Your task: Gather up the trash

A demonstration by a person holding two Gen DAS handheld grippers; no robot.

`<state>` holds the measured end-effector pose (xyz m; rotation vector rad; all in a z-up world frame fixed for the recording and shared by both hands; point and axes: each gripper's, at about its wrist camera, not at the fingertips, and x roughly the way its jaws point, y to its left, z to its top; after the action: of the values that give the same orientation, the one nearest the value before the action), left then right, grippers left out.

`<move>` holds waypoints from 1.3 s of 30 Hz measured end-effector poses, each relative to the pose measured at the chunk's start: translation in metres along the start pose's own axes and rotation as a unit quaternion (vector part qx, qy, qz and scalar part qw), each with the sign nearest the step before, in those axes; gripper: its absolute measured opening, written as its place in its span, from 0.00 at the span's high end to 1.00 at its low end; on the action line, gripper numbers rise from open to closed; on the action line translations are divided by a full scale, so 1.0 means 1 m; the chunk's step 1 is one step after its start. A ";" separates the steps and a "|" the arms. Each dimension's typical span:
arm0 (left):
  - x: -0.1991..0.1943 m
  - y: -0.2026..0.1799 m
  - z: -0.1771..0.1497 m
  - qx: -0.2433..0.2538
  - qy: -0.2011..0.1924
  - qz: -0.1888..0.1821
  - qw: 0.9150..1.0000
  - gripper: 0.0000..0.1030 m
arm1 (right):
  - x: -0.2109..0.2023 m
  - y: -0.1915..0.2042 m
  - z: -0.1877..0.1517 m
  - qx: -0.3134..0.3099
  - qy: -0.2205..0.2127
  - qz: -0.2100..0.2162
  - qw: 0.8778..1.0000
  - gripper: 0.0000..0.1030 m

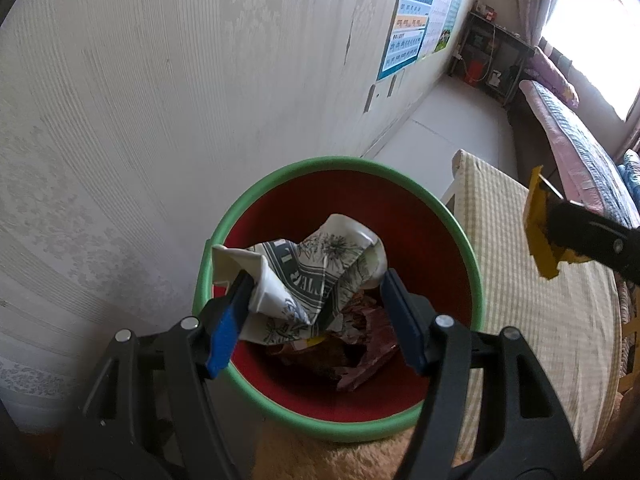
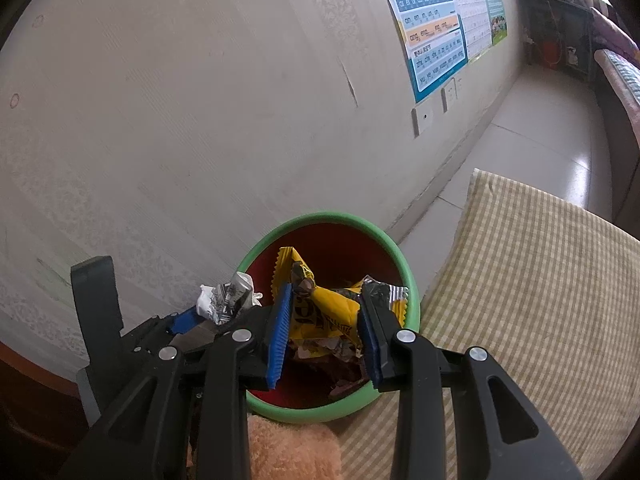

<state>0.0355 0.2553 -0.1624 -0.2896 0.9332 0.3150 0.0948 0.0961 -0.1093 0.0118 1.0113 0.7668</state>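
Observation:
A round bin [image 1: 448, 216] with a green rim and red inside stands against the wall, with dark wrappers at its bottom. My left gripper [image 1: 316, 300] is shut on a crumpled white paper with grey print [image 1: 316, 268] and holds it over the bin's mouth. My right gripper [image 2: 326, 320] is shut on a yellow snack wrapper [image 2: 320, 308] above the same bin [image 2: 392, 248]. The right gripper with the wrapper also shows in the left wrist view [image 1: 540, 232], off to the bin's right. The paper shows in the right wrist view [image 2: 228, 298] at the left.
A yellow checked cushion [image 1: 540, 320] lies right of the bin. A tan fluffy fabric [image 2: 288, 452] lies in front of it. The wallpapered wall [image 1: 160, 120] is close behind, with posters [image 2: 432, 28]. A bed [image 1: 576, 148] and a shelf stand far right.

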 end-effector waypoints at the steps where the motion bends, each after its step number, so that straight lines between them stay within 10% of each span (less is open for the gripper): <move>1: 0.001 0.001 0.000 0.000 0.001 0.001 1.000 0.39 | 0.001 0.000 0.001 -0.001 0.000 0.000 1.000 0.69; 14: 0.018 0.005 0.004 -0.009 0.011 0.008 1.000 0.38 | 0.007 -0.003 0.003 -0.002 -0.002 0.008 1.000 0.68; 17: 0.020 0.006 0.004 -0.010 0.014 0.014 1.000 0.30 | 0.006 -0.004 0.004 0.002 -0.009 0.014 1.000 0.45; 25: -0.002 -0.006 0.003 -0.003 -0.002 0.012 1.000 0.19 | -0.026 -0.017 -0.006 0.003 -0.042 0.000 0.999 0.42; 33: -0.091 -0.074 0.009 0.027 -0.115 -0.035 0.992 0.05 | -0.141 -0.053 -0.059 -0.009 -0.157 -0.065 0.985 0.07; 39: -0.168 -0.145 0.011 0.076 -0.224 -0.087 0.968 0.05 | -0.240 -0.064 -0.109 -0.023 -0.295 -0.151 0.943 0.07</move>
<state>0.0064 0.1029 -0.0025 -0.1476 0.4776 0.1357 -0.0238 -0.1271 -0.0098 0.0430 0.4071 0.4583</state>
